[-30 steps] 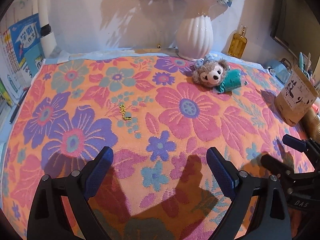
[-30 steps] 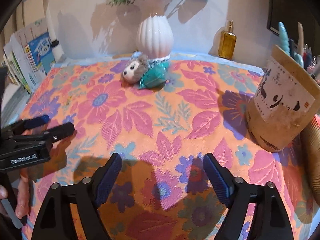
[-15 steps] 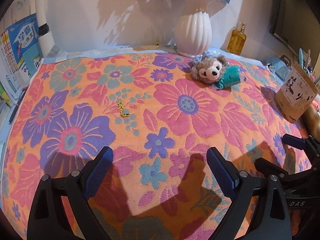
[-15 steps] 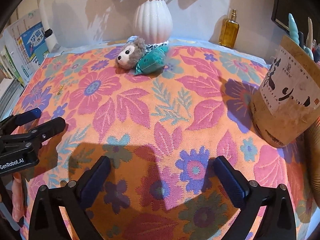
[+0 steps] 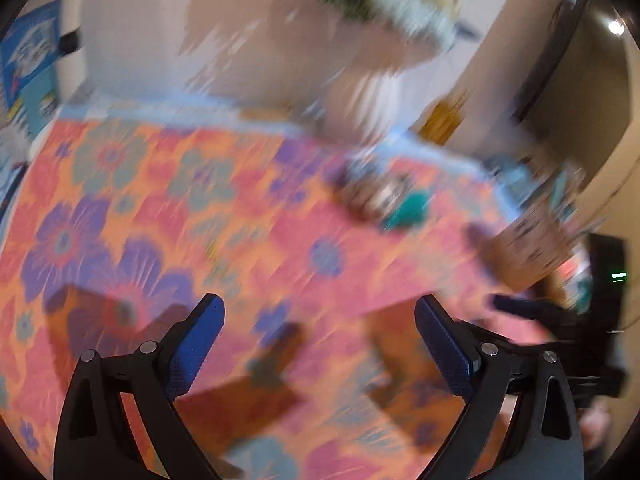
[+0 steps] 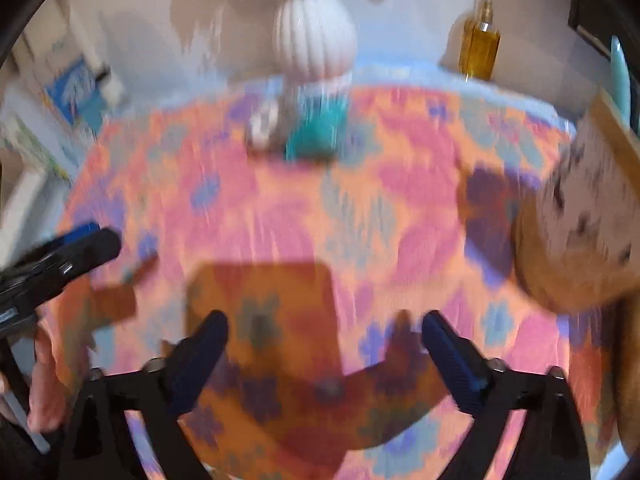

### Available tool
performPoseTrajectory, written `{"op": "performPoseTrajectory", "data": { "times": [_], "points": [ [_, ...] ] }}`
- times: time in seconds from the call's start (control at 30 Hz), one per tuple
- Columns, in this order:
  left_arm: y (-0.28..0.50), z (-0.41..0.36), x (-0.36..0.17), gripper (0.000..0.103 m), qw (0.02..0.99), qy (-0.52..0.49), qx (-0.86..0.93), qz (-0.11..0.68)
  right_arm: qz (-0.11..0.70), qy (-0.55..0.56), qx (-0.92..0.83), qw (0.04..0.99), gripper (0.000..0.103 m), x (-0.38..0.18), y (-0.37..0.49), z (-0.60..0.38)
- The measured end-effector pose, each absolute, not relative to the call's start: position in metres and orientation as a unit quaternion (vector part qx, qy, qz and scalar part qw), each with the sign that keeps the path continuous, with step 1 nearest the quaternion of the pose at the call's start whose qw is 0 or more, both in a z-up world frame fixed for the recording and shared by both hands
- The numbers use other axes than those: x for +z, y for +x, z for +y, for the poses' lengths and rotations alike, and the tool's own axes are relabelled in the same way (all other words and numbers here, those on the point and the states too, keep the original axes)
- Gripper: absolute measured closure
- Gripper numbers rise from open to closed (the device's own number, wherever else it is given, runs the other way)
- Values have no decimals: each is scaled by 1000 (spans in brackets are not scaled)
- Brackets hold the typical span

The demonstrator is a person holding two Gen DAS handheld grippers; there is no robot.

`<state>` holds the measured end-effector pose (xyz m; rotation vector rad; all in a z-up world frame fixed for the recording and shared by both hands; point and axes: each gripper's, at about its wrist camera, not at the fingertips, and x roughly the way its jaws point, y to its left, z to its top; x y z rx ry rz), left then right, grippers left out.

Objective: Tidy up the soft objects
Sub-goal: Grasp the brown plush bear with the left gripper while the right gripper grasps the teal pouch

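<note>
1. Both views are smeared with motion blur; half a second back they were sharp. Both cameras have swung since then.
2. Left view: the vase (image 5: 372,96) and its flowers (image 5: 392,0) sit higher and more to the right in the picture than before, and more wall shows above the flowered cloth (image 5: 160,200).
3. Left gripper (image 5: 320,344): jaws spread wide, only cloth between the blue pads, nothing held. Same spread as in the earlier frames.
4. Right gripper (image 6: 326,354): jaws have just been closing from their widest, yet stand well apart; nothing between them but cloth and shadow.
5. Each gripper shows at the edge of the other's view, near one another above the front of the table.
6. Stuffed toy (image 6: 276,120): lies on the cloth at the far side, just in front of the vase, with a teal piece (image 6: 316,132) touching it. Its place on the cloth looks unchanged, well apart from both grippers.
7. Containers: the white ribbed vase holds flowers. The brown paper holder (image 6: 580,216) at the right edge has pale stick-like things in its top, probably pens or brushes; too blurred to say. The amber bottle (image 6: 478,46) stands by the back wall.
</note>
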<state>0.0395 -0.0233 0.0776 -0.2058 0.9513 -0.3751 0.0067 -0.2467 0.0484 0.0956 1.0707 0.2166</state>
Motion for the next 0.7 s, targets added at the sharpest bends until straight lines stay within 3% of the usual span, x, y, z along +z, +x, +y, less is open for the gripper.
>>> {"op": "performPoseTrajectory", "data": {
  "times": [0.07,0.3,0.5,0.63,0.7],
  "points": [
    [56,-35,86,7,863,-101,-194,454,484,70,111,865,36,57,22,-253],
    [117,-74,62,7,846,-161,-232,452,414,167,143,883,37,52,70,-276],
    [149,-96,35,7,835,-173,-236,466,411,121,144,892,38,37,94,-258],
    [153,-103,28,9,838,-155,-239,465,419,118,144,889,45,29,98,-260],
    [154,-103,23,19,834,-152,-249,469,413,113,147,892,52,29,98,-258]
  ]
}}
